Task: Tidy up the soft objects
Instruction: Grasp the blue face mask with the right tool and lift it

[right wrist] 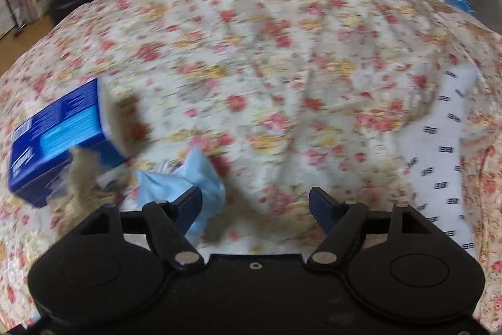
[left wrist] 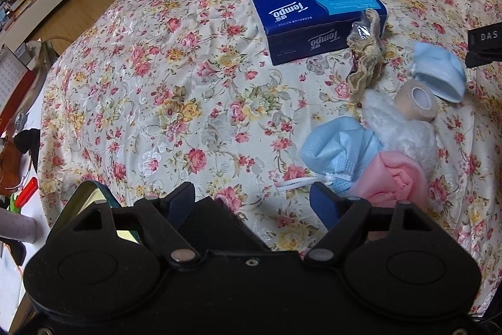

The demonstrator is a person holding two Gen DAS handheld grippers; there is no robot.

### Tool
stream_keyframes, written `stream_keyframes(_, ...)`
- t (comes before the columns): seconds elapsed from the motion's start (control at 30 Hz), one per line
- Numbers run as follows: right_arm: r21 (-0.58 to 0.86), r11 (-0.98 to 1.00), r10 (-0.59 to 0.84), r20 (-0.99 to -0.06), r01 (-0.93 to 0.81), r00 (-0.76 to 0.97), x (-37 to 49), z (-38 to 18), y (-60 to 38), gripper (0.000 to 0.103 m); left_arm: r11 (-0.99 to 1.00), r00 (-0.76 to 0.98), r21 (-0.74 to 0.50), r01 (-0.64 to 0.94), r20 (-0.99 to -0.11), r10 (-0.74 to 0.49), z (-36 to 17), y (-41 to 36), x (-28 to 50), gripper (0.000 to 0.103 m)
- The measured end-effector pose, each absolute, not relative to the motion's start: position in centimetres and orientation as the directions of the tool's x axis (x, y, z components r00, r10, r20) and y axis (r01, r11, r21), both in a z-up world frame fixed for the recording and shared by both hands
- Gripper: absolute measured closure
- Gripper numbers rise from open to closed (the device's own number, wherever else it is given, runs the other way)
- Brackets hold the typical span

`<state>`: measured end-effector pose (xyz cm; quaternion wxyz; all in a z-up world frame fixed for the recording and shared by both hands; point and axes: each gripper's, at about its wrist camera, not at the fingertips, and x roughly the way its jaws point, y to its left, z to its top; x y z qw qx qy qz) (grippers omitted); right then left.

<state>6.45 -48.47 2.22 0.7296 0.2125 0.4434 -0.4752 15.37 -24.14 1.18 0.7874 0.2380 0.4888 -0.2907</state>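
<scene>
Pile: masks (left wrist: 339, 153), pink cloth (left wrist: 395, 178), white fluffy thing (left wrist: 404, 131) and tape roll (left wrist: 415, 101) heaped beside the tissue pack (left wrist: 317, 18), likely gathered for sorting.
Sock: white sock (right wrist: 439, 153) lies well apart on the tablecloth (left wrist: 157, 90).
Left gripper (left wrist: 251, 200): tilted down, jaws apart, empty.
Right gripper (right wrist: 254, 203): blurred view; jaws apart, apparently empty.

A floral cloth (left wrist: 163, 102) covers the whole tabletop. On it lie a blue tissue pack (left wrist: 317, 18), a frayed beige lace scrap (left wrist: 367, 65) against the pack's corner, two light-blue masks (left wrist: 335, 153) (left wrist: 439, 71), a tape roll (left wrist: 417, 101) — plus white fleece (left wrist: 404, 137) and pink cloth (left wrist: 398, 181) bunched together. Well apart, in the right wrist view, lies a white patterned sock (right wrist: 442, 153).
</scene>
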Motion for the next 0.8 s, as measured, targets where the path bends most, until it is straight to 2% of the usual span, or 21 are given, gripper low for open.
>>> stream_keyframes(0.17,-0.002,0.511,-0.442,-0.858,0.859,0.261,6.0,2.3,-48.7,0.028,0.714,0.345,0.088,0.694,-0.911,-0.224,0.9,-24.3,15.2,0.026)
stream_keyframes(0.3,0.039,0.552,-0.395,-0.868,0.833,0.302,7.4,1.6,-48.3,0.016,0.710,0.345,0.090,0.698,-0.912,-0.224,1.0,-24.2,15.2,0.026)
stream_keyframes(0.4,0.030,0.569,-0.383,-0.875,0.822,0.297,8.7,0.8,-48.1,0.015,0.714,0.342,0.082,0.695,-0.912,-0.228,1.1,-24.1,15.4,0.026)
stream_keyframes(0.5,0.016,0.589,-0.377,-0.879,0.808,0.292,9.8,0.0,-47.8,0.009,0.718,0.340,0.075,0.692,-0.911,-0.233,1.2,-24.0,15.5,0.026)
stream_keyframes(0.67,-0.047,0.613,-0.396,-0.882,0.789,0.256,11.4,-1.2,-47.6,0.009,0.722,0.321,0.047,0.690,-0.914,-0.247,1.4,-23.9,15.7,0.026)
stream_keyframes(0.7,-0.059,0.607,-0.398,-0.886,0.793,0.239,11.5,-1.6,-47.8,0.011,0.722,0.316,0.037,0.690,-0.914,-0.255,1.5,-23.9,15.7,0.026)
stream_keyframes(0.77,-0.072,0.598,-0.382,-0.901,0.798,0.205,11.4,-2.4,-48.2,0.030,0.720,0.307,0.020,0.694,-0.912,-0.271,1.7,-23.9,15.6,0.025)
stream_keyframes(0.8,-0.068,0.599,-0.362,-0.912,0.798,0.194,11.2,-2.8,-48.5,0.044,0.717,0.303,0.013,0.697,-0.911,-0.279,1.8,-24.0,15.5,0.025)
